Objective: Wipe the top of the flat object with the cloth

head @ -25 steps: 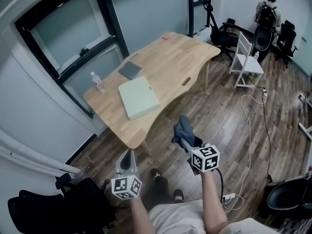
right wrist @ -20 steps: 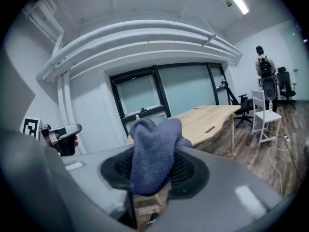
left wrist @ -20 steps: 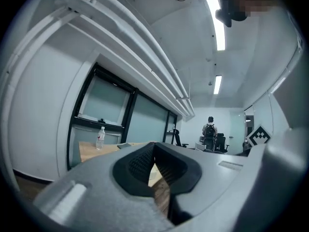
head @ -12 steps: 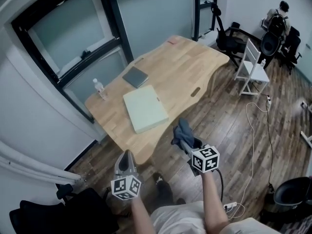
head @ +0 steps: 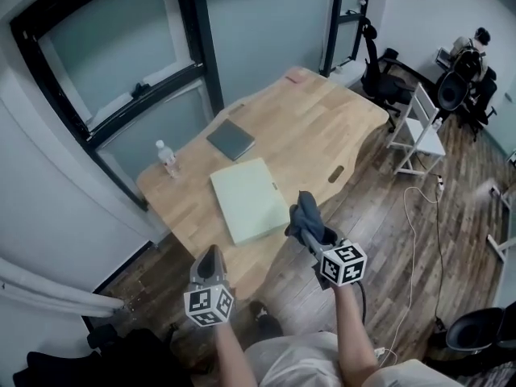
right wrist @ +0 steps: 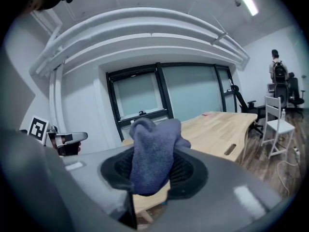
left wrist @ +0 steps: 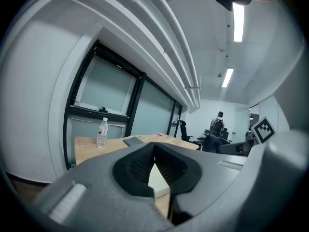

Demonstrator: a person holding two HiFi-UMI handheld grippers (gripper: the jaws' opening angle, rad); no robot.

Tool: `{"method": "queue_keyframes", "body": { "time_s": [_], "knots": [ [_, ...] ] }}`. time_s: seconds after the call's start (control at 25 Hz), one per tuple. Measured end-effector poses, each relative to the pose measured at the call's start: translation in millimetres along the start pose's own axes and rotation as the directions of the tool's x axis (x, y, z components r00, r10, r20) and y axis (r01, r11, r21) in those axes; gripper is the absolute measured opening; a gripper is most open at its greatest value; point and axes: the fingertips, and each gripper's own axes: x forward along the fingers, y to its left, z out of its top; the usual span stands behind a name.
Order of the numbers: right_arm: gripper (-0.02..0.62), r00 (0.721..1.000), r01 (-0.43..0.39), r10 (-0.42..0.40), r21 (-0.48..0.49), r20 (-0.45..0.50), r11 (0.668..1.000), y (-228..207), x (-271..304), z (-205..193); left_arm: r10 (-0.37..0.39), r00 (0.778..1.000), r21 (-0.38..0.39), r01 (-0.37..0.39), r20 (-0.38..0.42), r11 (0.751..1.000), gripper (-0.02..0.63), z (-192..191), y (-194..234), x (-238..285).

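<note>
A pale green flat object (head: 250, 198) lies on the wooden table (head: 322, 127), near its front edge. My right gripper (head: 311, 234) is shut on a blue-grey cloth (head: 305, 213), held in the air just off that edge and right of the flat object. In the right gripper view the cloth (right wrist: 152, 153) bulges up between the jaws. My left gripper (head: 212, 263) hovers lower left, short of the table, shut with nothing in it. In the left gripper view its jaws (left wrist: 154, 149) meet at the tips, and the flat object (left wrist: 157, 180) shows through the gap below them.
A dark grey slab (head: 230, 139), a clear bottle (head: 168, 158) and a small pink item (head: 297, 75) also sit on the table. A white chair (head: 419, 127), black office chairs (head: 383, 75) and a person (head: 472, 55) are at the right rear. A cable (head: 415, 216) trails over the floor.
The table and flat object have drawn closer to both grippers as the person walks up. The right gripper still holds the cloth; the left stays shut.
</note>
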Motion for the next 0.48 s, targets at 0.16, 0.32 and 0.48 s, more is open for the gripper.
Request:
{"method": "queue_keyframes", "body": {
  "time_s": [0.16,0.32,0.48],
  "knots": [
    [0.137,0.999,0.03,-0.031,-0.024,-0.027,0.999,-4,39,9,-0.012,1.0,-0.003,0.012,-0.004,1.0,0.008,3,27,28],
    [0.138,0.999,0.035,-0.035,0.0,-0.023,0.999,-1,70,16,-0.011,1.0,-0.001,0.011,-0.015,1.0,0.008,6,55,48],
    [0.138,0.999,0.03,-0.029,0.008,-0.044,1.0,4,92,9,-0.011,1.0,-0.026,0.01,-0.03,1.0,0.008,0,70,65]
  ]
}}
